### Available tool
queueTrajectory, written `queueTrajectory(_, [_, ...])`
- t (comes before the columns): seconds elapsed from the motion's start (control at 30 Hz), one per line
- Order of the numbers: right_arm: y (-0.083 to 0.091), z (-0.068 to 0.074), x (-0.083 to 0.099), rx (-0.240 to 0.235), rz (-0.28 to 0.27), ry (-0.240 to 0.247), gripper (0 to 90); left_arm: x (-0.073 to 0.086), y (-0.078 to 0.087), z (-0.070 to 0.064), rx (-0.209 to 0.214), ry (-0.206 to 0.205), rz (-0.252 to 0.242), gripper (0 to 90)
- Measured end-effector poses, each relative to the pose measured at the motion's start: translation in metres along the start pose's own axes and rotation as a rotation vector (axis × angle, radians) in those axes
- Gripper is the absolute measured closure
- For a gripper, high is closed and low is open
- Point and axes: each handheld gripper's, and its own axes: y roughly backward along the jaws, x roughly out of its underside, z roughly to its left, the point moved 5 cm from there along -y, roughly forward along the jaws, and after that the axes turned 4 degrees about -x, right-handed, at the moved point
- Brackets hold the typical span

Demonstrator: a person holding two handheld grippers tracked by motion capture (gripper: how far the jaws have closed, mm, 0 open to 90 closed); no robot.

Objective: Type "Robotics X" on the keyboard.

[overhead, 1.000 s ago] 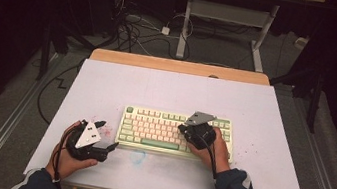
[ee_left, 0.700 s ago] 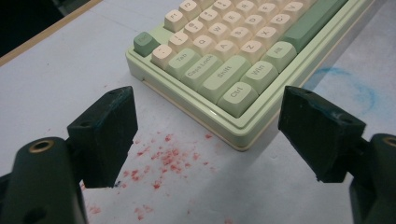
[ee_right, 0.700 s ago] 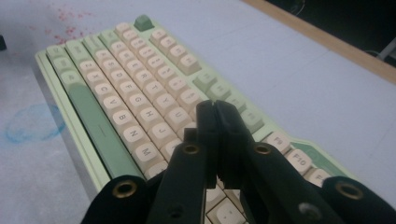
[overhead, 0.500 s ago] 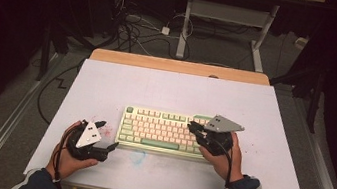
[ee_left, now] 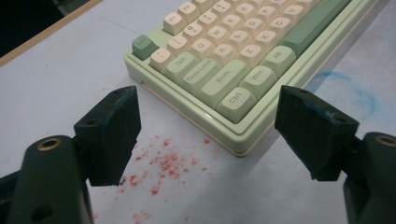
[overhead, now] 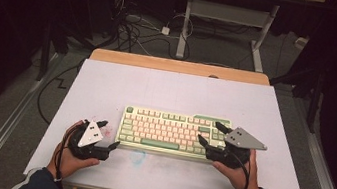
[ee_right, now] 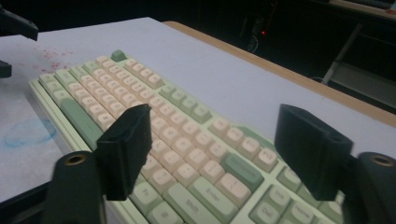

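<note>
White-topped table (overhead: pixel 176 95) is where the pale green and pink mechanical keyboard (overhead: pixel 173 132) sits, near the front edge. Left claw (overhead: pixel 108 141) is held wide apart off its left end, right claw (overhead: pixel 211 134) spread empty over the right-hand keys, probably lined up for grabbing both ends.

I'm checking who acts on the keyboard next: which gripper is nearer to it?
Right. The right gripper hangs over the keyboard's right end, jaws open. The left gripper sits on the table off the keyboard's near-left corner, apart from it, jaws open.
</note>
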Motion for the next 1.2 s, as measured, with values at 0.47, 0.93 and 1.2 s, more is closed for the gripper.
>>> queueTrajectory(0.47, [0.019, 0.008, 0.035, 0.07, 0.015, 0.025, 17.9, -0.01, -0.004, -0.012, 0.053, 0.046, 0.036, 60.9])
queueTrajectory(0.93, [0.01, 0.014, 0.041, 0.05, 0.052, 0.042, 18.3, -0.033, -0.046, -0.049, 0.152, 0.065, 0.095, 87.7])
queueTrajectory(1.2, [0.009, 0.015, 0.042, 0.051, 0.051, 0.051, 18.4, -0.031, -0.074, -0.071, 0.172, 0.062, 0.131, 87.7])
